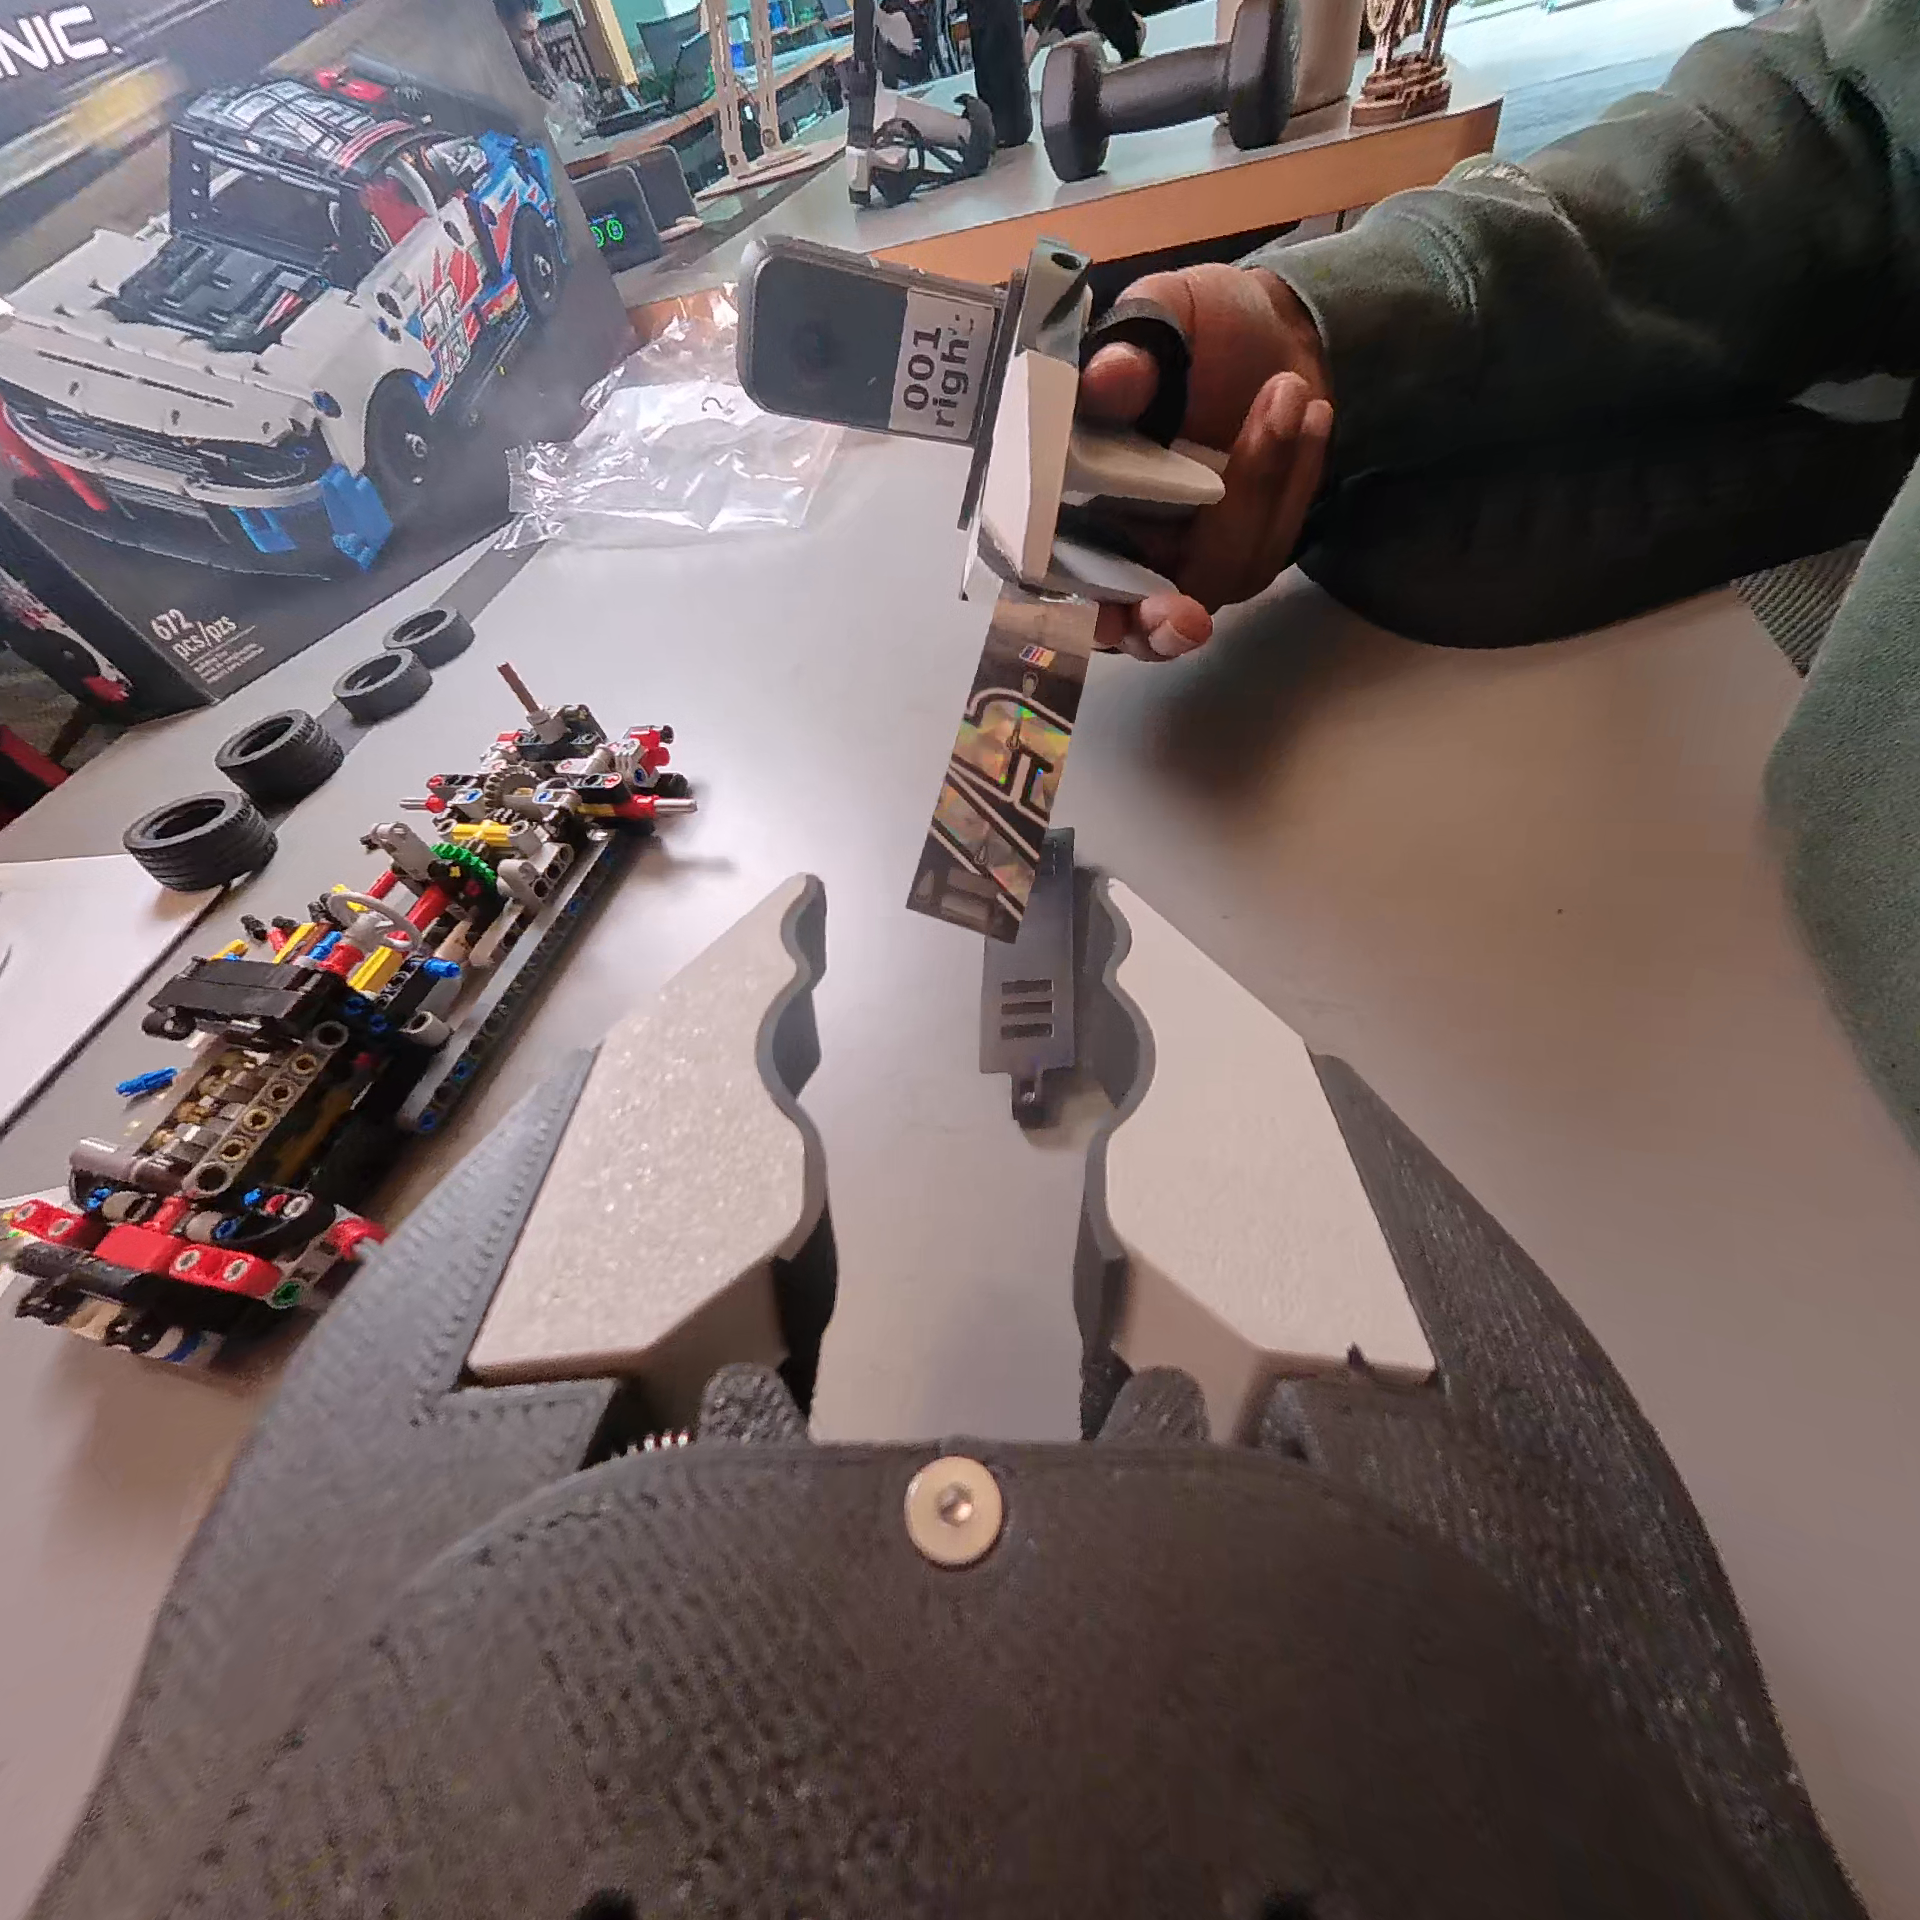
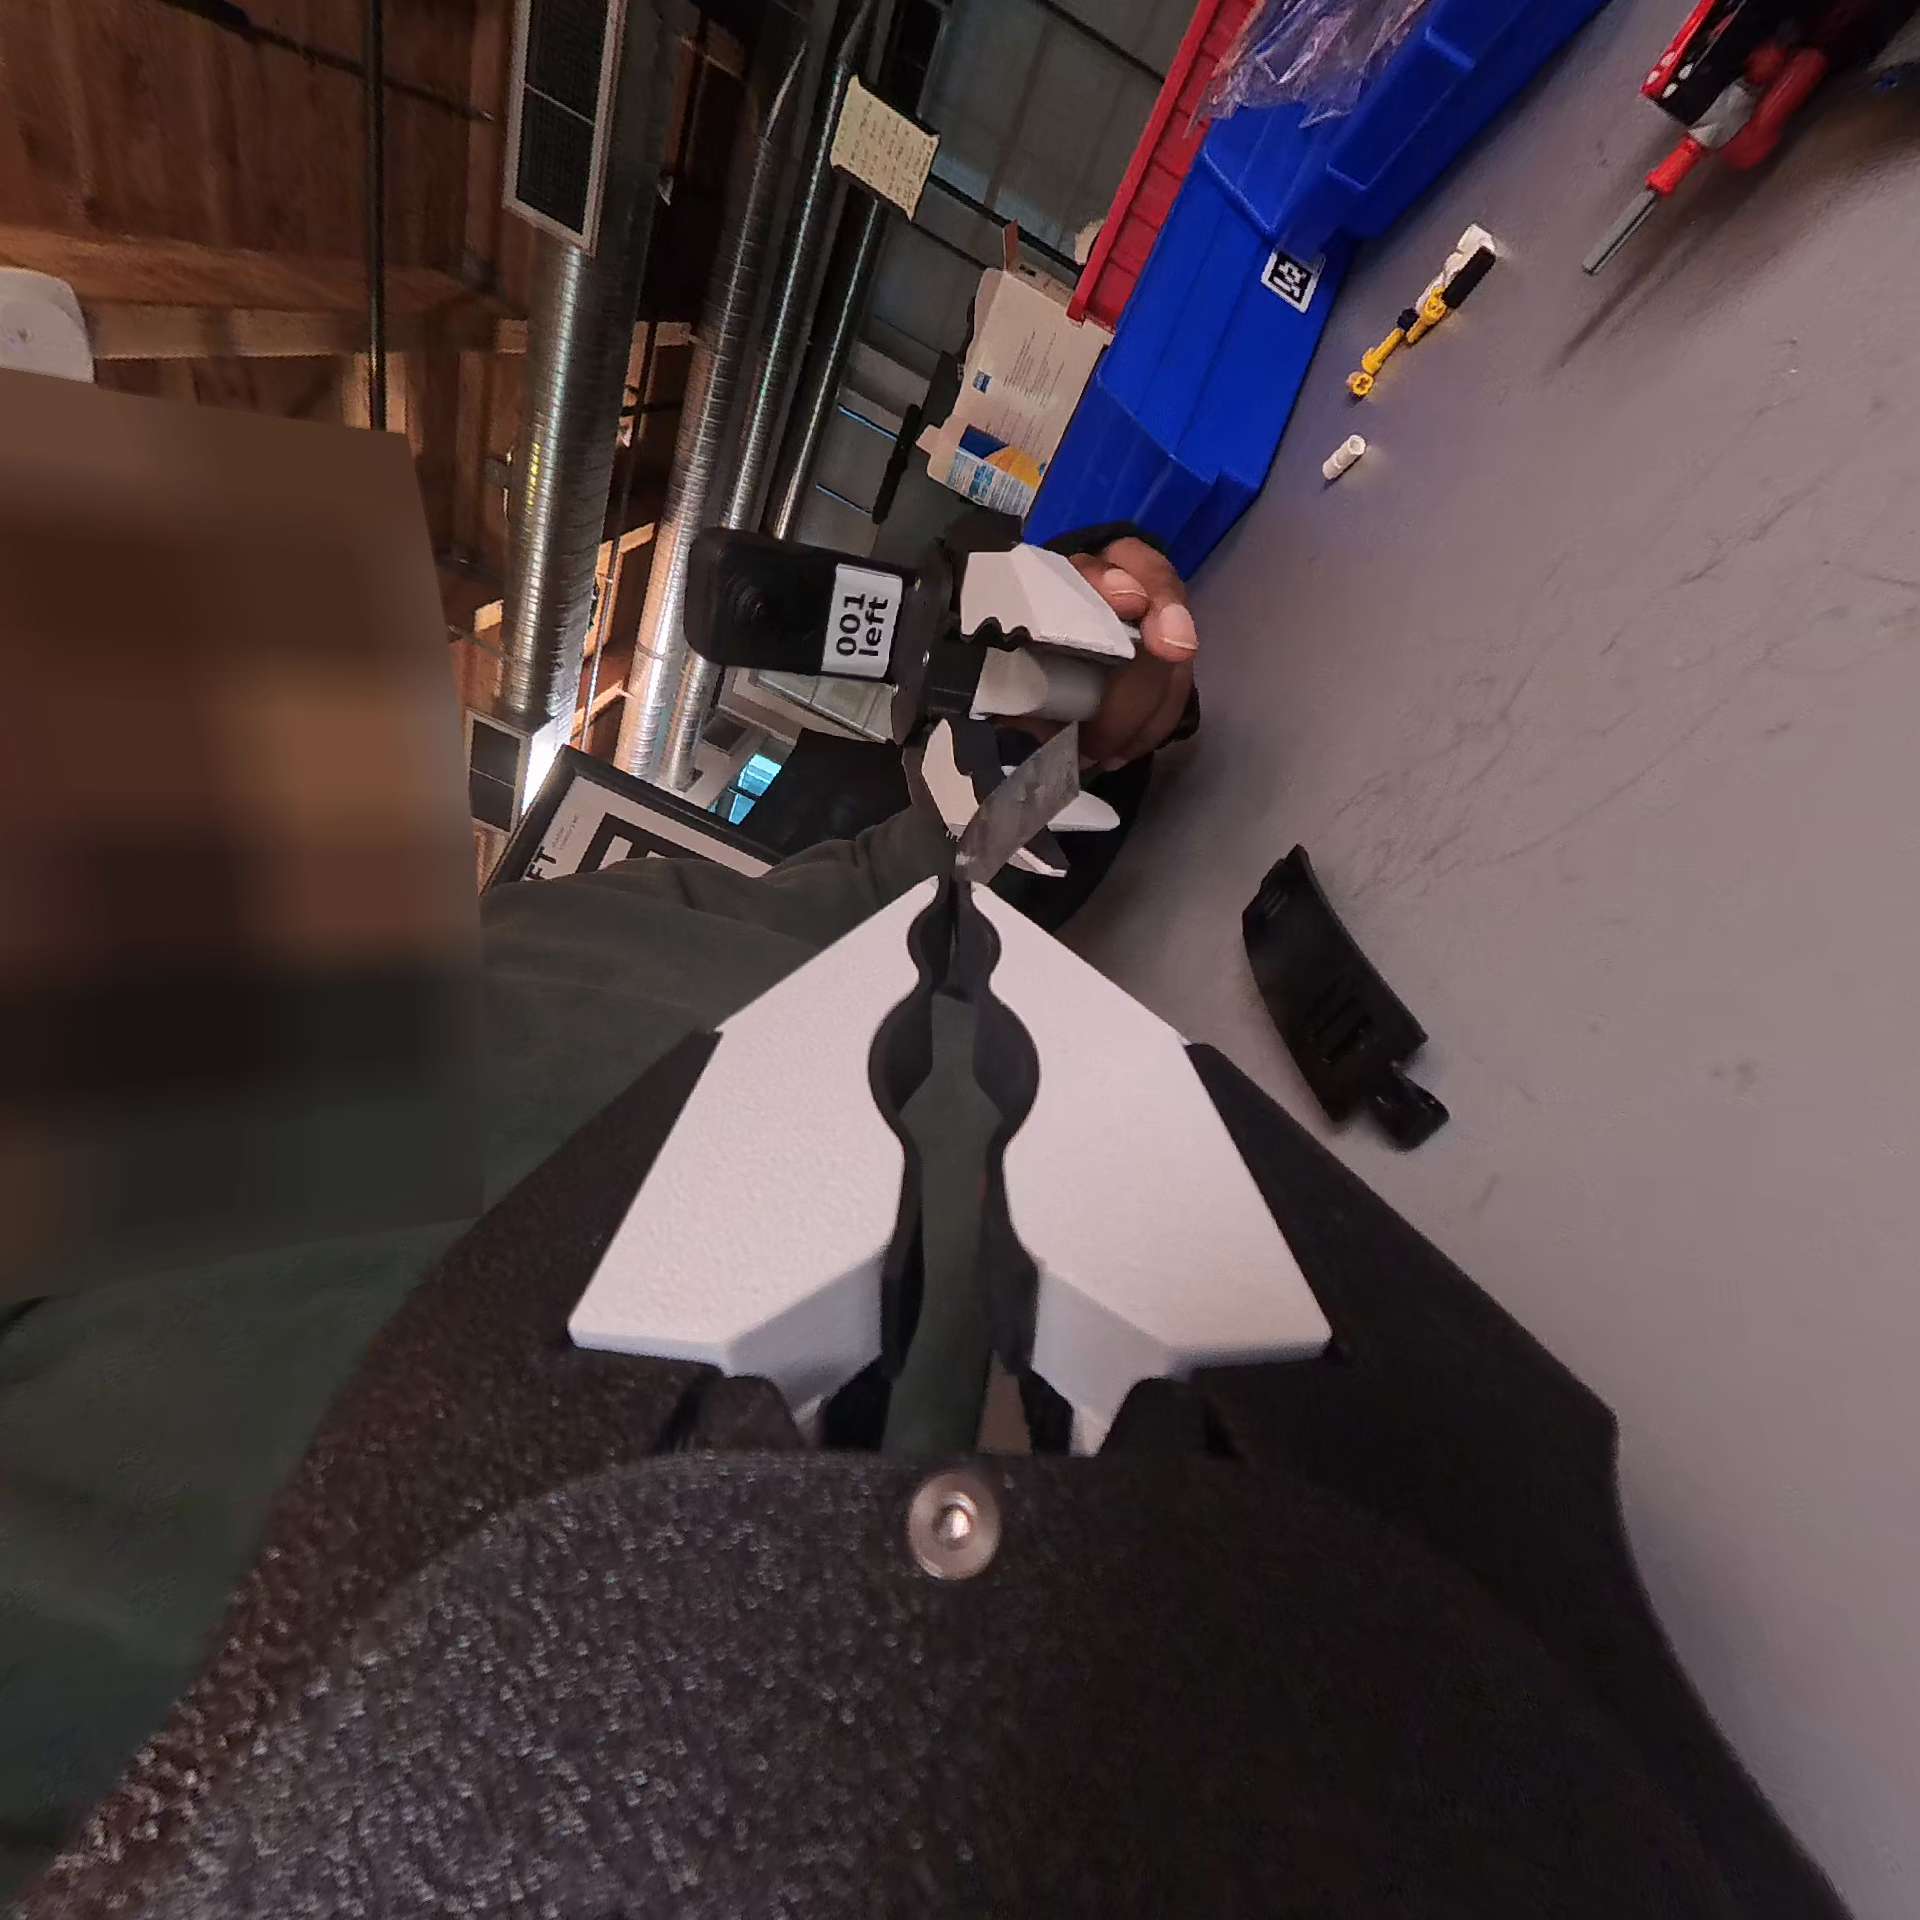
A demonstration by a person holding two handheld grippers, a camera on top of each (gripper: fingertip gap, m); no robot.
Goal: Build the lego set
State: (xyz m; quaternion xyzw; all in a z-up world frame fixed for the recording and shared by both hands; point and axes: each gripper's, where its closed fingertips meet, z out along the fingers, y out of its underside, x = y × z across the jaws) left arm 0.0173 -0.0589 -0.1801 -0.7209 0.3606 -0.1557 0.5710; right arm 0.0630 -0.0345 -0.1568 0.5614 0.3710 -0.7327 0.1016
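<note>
Two grippers face each other over the grey table. Our left gripper stands spread, nothing between its fingers. A black panel lies flat on the table just ahead, close to the inner edge of our right-hand finger; we cannot tell whether it touches. Above and beyond the tips hangs a sticker sheet, shiny and dark, pinched at its top end by our right gripper, whose jaws are pressed together on it. The sheet's lower end overlaps the panel's far end in the left wrist view, so that end is hidden.

Left of our left gripper lies the chassis, with four tyres beyond it and the box farther back, cut off at the frame edge.

In the right wrist view our right gripper shows only a sliver of the sheet past its tips, with the other gripper beyond. The panel sits to the right, apart. Small loose pieces far ahead are too small to identify.
</note>
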